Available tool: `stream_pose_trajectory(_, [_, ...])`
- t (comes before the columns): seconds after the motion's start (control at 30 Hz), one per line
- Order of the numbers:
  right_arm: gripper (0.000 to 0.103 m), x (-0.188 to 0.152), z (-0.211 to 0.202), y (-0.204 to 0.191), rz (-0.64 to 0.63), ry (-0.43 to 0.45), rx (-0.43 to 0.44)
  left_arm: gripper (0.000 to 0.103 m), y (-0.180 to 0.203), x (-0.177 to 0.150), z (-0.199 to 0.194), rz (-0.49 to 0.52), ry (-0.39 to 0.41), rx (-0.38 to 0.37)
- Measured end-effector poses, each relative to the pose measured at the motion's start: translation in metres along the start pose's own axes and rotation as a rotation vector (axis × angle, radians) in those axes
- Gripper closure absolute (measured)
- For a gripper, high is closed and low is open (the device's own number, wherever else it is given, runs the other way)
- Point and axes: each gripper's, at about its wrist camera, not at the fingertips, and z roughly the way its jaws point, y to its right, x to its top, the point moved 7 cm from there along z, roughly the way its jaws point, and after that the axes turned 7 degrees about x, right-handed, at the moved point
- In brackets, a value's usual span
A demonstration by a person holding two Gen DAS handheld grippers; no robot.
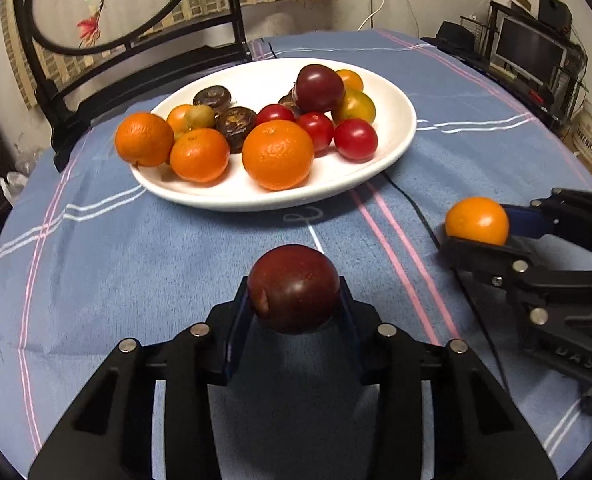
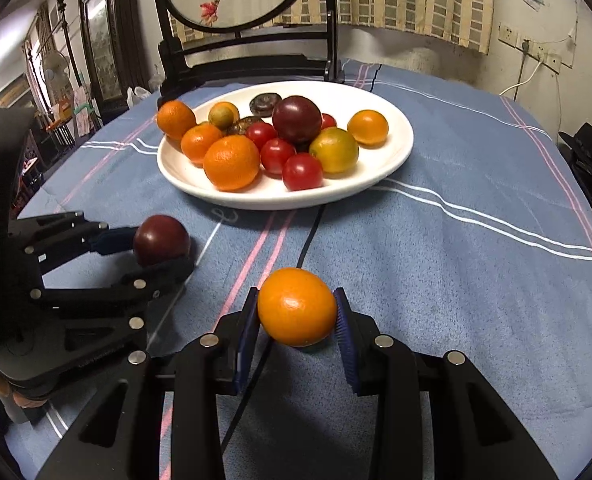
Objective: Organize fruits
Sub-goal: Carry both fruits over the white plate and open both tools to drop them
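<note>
1. Now the left gripper (image 1: 294, 300) clamps a dark red plum (image 1: 293, 288) above the bench (image 1: 136, 272).
2. Right gripper (image 2: 298, 314) grips a small orange (image 2: 297, 307).
3. Open cloth separates both from the white plate's (image 1: 400, 136) near rim.

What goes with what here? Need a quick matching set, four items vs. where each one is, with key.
Things:
1. dark red plum
2. small orange citrus
3. greenish-yellow citrus
4. black cable

Places:
A. on the white plate, beside the red tomatoes
B. clamped in the right gripper
C. lying on the blue tablecloth, running out from under the plate
D. clamped in the left gripper

Pairs: 1-D, 2-B, 3-A, 4-C
</note>
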Motion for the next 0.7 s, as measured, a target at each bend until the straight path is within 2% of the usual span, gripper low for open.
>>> stream_pose_trajectory(0.13, [0.066, 0.005, -0.008, -0.003, 0.004, 0.037, 0.013, 0.064, -0.003, 0.007, -0.015, -0.002, 0.026, -0.019])
stream_pose_trajectory(0.23, [0.066, 0.019, -0.023, -0.003, 0.035, 0.102, 0.05, 0.063, -0.007, 0.023, -0.026, 0.001, 0.057, -0.029])
stream_pose_trajectory(0.33, [0.066, 0.04, -0.035, -0.003, 0.039, 0.153, 0.064, 0.063, -0.013, 0.046, -0.033, -0.007, 0.085, -0.017])
stream_pose_trajectory(0.43, [0.066, 0.061, -0.034, -0.002, 0.011, 0.16, 0.054, 0.063, -0.02, 0.073, -0.031, -0.028, 0.11, 0.004])
stream_pose_trajectory(0.53, [0.066, 0.092, -0.025, -0.002, -0.037, 0.189, 0.037, 0.063, -0.03, 0.098, -0.017, -0.08, 0.097, 0.011])
stream_pose_trajectory(0.7, [0.066, 0.124, 0.0, 0.024, 0.039, 0.208, 0.04, 0.063, -0.047, 0.129, 0.02, -0.176, 0.033, 0.055])
